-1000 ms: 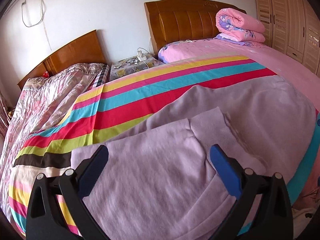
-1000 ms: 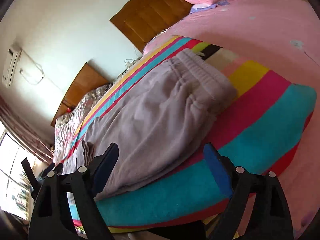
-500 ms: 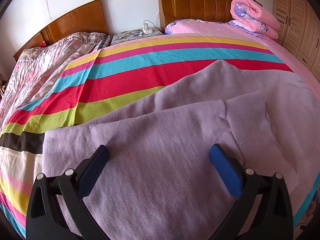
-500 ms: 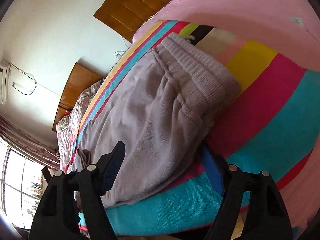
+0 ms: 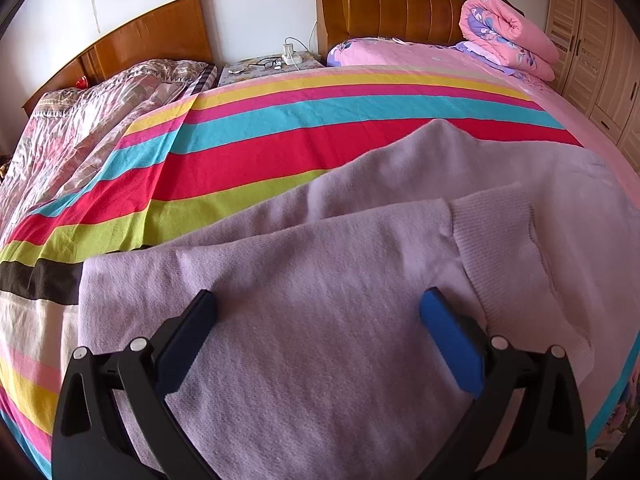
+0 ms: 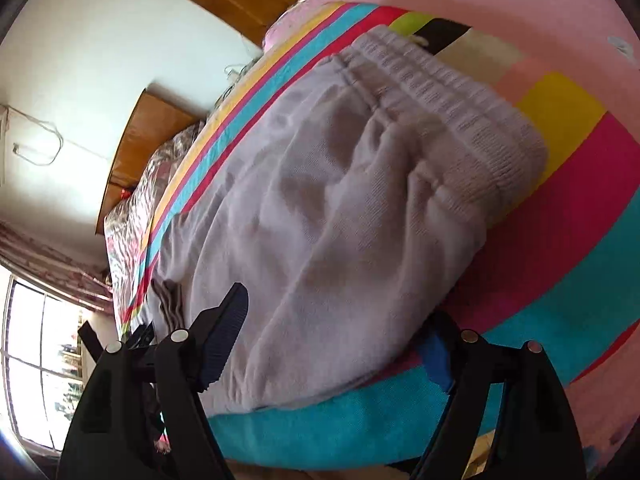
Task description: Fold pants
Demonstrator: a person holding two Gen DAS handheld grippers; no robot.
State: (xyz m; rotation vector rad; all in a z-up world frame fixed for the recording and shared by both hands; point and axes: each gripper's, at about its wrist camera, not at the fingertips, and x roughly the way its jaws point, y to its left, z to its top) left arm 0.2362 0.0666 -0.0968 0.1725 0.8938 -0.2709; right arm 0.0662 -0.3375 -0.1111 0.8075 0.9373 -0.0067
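Pale lilac knit pants (image 5: 320, 300) lie on a striped blanket (image 5: 260, 152) on the bed, one leg folded over the other, with a ribbed cuff (image 5: 496, 236) at the right. My left gripper (image 5: 318, 312) is open just above the leg fabric. In the right wrist view the pants (image 6: 320, 208) show their ribbed waistband (image 6: 452, 116). My right gripper (image 6: 334, 324) is open and straddles the near edge of the pants; its right finger is partly hidden under the fabric.
A rolled pink quilt (image 5: 508, 36) lies by the wooden headboard (image 5: 400, 4). A second bed with a patterned quilt (image 5: 80, 128) stands left, a nightstand (image 5: 268, 66) between. Wardrobe doors (image 5: 592, 40) are at right. A window (image 6: 36, 360) shows at the left.
Both grippers have moved closer and lower to the pants. My right gripper's fingers now reach around the near edge of the fabric; the left has dropped toward the folded leg.
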